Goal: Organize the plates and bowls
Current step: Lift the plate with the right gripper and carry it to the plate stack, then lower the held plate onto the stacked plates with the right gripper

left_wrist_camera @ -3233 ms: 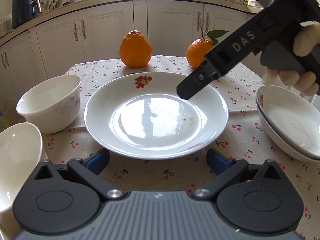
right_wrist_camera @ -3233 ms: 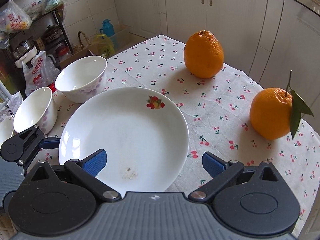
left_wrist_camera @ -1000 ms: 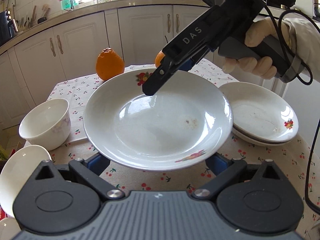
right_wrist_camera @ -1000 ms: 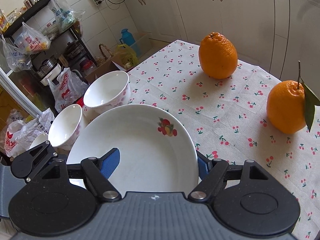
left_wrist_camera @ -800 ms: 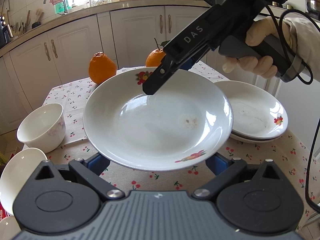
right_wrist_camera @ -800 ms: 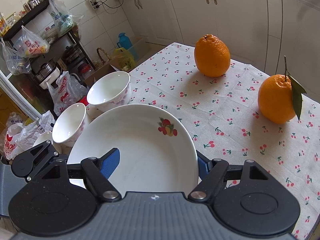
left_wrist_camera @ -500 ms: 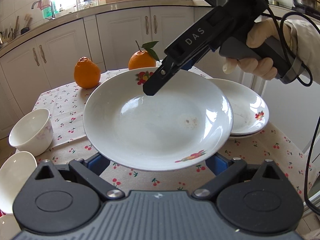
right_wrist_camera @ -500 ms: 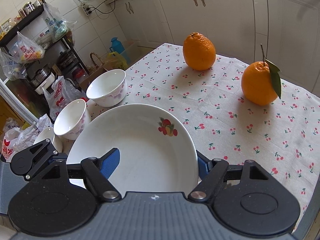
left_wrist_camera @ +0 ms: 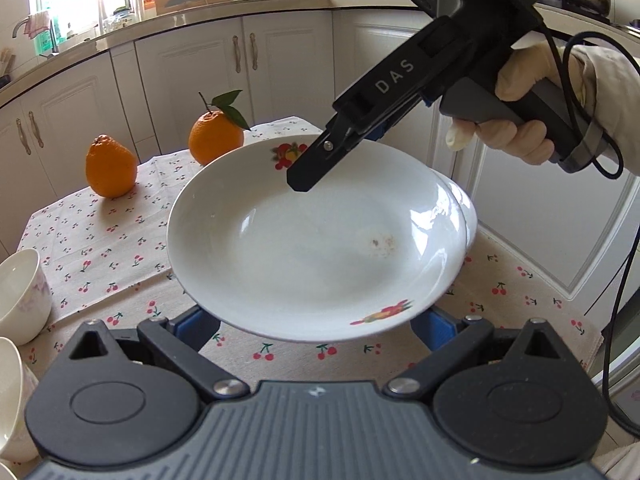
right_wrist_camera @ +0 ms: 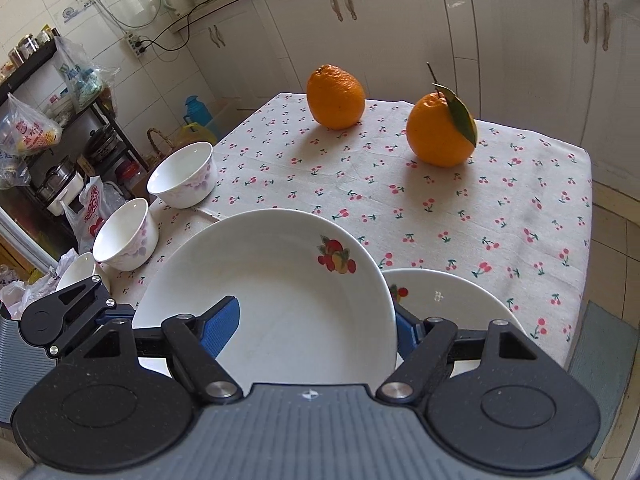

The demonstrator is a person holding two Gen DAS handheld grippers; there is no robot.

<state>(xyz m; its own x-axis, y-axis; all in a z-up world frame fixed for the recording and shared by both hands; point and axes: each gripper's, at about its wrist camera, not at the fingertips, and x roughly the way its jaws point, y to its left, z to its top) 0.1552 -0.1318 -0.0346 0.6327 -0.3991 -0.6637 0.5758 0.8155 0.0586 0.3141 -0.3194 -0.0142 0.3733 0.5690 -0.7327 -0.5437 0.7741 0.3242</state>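
Here the right gripper [right_wrist_camera: 316, 330] clamps one plate [right_wrist_camera: 280, 292] beside three bowls [right_wrist_camera: 182, 180], two oranges [right_wrist_camera: 336, 96]; left gripper [left_wrist_camera: 316, 326] gapes.

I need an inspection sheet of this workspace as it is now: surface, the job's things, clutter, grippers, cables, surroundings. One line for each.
Surface: table with cherry-print tablecloth.
Job's things: held plate in the air, partly over the plate stack near the table edge; three bowls in a row along the table's left side.
Clutter: orange with a leaf and plain orange on the far side of the table.
Grippers: right gripper shut on the held plate's rim; left gripper open, its fingers under the plate.
Cables: black cable hanging from the right gripper's handle.
Surroundings: white kitchen cabinets, rack with bags.
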